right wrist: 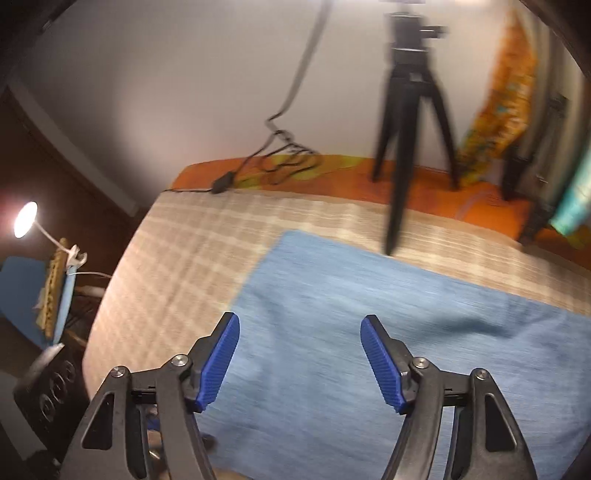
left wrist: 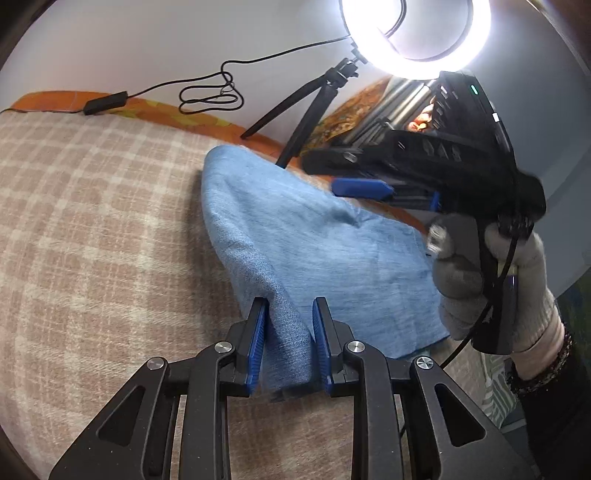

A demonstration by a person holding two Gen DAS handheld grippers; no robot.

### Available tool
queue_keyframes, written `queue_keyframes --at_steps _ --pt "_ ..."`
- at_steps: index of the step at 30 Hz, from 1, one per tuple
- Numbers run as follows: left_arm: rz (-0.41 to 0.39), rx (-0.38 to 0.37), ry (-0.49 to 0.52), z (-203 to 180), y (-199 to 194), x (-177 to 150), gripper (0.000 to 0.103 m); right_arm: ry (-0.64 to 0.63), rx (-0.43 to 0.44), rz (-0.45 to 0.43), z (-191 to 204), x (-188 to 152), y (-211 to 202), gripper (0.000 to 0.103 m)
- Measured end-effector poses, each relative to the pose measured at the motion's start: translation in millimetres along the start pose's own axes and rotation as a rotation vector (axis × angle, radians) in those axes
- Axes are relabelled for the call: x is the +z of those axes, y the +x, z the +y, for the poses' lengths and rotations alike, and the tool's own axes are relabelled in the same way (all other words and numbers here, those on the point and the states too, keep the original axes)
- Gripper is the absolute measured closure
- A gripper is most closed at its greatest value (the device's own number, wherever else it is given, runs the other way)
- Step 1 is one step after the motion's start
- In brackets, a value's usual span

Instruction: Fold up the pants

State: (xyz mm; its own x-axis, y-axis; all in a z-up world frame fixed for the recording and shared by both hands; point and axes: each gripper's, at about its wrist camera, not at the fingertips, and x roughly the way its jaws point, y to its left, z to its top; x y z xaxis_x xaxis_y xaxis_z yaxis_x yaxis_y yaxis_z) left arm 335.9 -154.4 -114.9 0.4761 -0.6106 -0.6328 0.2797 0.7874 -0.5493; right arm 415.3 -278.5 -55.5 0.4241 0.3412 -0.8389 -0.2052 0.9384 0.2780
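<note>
The left tongs (left wrist: 289, 306) pinch a raised fold of the blue pants (left wrist: 314, 236), which lie on the checked bed (left wrist: 92, 240). The right tongs (right wrist: 300, 325) hover spread wide above them, gripping nothing.

Motion blur smears the tripod (right wrist: 406, 122); the pants (right wrist: 369, 332) perhaps continue off-frame.

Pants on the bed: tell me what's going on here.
A person is folding blue pants on a checked blanket, with a tool in each hand. The left tool has a raised fold of the fabric between its fingers, lifted off the blanket. The right tool is open over the flat part of the pants, holding nothing; that view is blurred. A gloved hand grips the right tool's handle. A tripod with a ring light stands behind.
</note>
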Motion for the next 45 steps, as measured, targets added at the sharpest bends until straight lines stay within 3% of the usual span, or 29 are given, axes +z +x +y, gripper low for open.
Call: queue_keyframes --at_steps 7,18,20,24,28,30,34,37,41,45 --pt "0.0 -0.016 0.013 -5 3 0 0.081 -0.049 -0.018 0.115 44 9 34 0.032" --pt "0.004 -0.03 0.03 -9 4 2 0.082 -0.084 -0.088 0.25 57 -3 85 0.033" --pt "0.008 -0.028 0.03 -9 4 2 0.083 -0.12 -0.131 0.261 63 -6 89 0.037" --pt "0.016 -0.027 0.035 -12 5 2 0.083 -0.129 -0.169 0.277 61 -7 92 0.062" --pt "0.032 -0.02 0.05 -17 -2 0 0.082 -0.093 -0.132 0.252 47 -8 79 0.087" --pt "0.043 -0.01 0.055 -18 -8 -3 0.081 -0.082 -0.115 0.227 40 -9 67 0.093" --pt "0.042 -0.024 0.053 -18 -22 -3 0.077 -0.046 -0.076 0.162 26 -14 39 0.096" --pt "-0.004 -0.043 0.064 -20 -38 3 0.074 -0.014 -0.045 0.111 12 -20 14 0.097" --pt "-0.072 0.008 0.058 -11 -46 20 0.074 0.035 -0.014 0.051 -6 -20 -12 0.098" --pt "-0.046 0.065 0.042 -6 -22 26 0.074 0.084 0.003 -0.009 -27 -23 -43 0.099"
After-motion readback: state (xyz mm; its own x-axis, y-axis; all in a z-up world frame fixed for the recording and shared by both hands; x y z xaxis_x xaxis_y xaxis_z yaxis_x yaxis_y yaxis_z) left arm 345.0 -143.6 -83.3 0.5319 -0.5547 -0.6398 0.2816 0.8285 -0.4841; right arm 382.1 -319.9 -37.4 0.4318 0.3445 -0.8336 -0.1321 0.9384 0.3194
